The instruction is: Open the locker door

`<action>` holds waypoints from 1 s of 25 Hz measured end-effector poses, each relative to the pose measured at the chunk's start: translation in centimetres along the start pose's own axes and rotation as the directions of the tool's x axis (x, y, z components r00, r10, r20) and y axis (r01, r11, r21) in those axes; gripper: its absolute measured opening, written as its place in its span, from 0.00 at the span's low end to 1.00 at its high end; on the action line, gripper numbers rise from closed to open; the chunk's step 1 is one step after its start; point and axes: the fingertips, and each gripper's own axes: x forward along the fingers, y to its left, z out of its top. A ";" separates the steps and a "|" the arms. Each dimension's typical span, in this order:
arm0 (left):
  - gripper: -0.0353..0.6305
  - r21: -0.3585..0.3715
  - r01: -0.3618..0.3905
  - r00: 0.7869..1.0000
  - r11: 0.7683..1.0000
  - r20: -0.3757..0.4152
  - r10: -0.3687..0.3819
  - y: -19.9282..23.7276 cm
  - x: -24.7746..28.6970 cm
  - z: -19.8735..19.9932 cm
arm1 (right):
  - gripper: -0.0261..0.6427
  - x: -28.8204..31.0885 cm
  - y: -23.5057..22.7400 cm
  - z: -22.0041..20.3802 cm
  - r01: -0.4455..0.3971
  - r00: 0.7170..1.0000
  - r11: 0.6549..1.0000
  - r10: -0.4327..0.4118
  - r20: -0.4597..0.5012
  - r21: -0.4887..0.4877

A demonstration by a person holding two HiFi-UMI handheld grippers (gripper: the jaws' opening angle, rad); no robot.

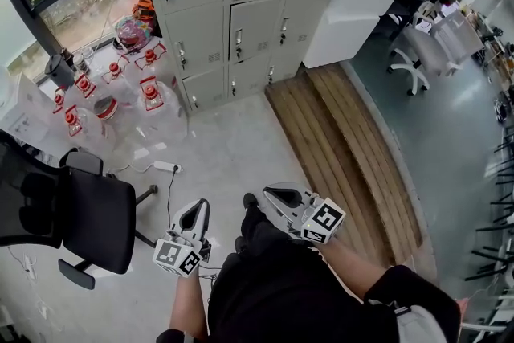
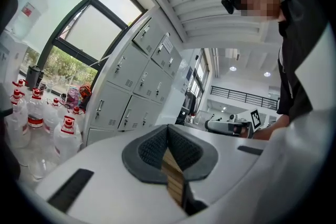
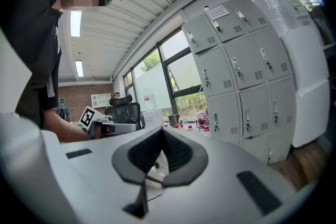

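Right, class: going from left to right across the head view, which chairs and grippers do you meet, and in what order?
In order: black office chair → left gripper, grey-white with a marker cube → right gripper, the same build → white swivel chair far right.

The lockers (image 1: 241,4) are pale grey all over. Clear water bottles (image 1: 150,92) carry red caps and red-and-white labels. The office chair (image 1: 88,213) is black. Wooden planks (image 1: 345,149) run in brown stripes beside the mottled light grey floor (image 1: 233,149). The left gripper (image 1: 195,207) and right gripper (image 1: 271,191) are white, with dark grey ribbed pads (image 2: 189,152) and black-and-white square markers (image 1: 324,221)
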 end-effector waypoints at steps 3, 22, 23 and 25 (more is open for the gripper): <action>0.07 0.040 -0.032 0.999 0.999 -0.008 0.032 1.9 1.7 0.7 | 0.06 1.9 -2.2 0.3 -0.011 1.000 0.998 0.012 0.010 -0.056; 0.07 0.086 -0.204 0.977 0.975 -0.043 0.209 18.8 14.3 3.7 | 0.06 19.6 -23.1 -1.1 -0.157 0.987 0.984 0.152 -0.057 -0.082; 0.07 0.089 -0.209 0.976 0.974 -0.041 0.213 19.8 14.8 3.9 | 0.06 20.7 -23.9 -1.4 -0.162 0.986 0.984 0.157 -0.063 -0.079; 0.07 0.086 -0.222 0.974 0.971 -0.030 0.226 22.1 15.7 4.1 | 0.06 22.9 -25.3 -2.1 -0.167 0.984 0.983 0.161 -0.079 -0.073</action>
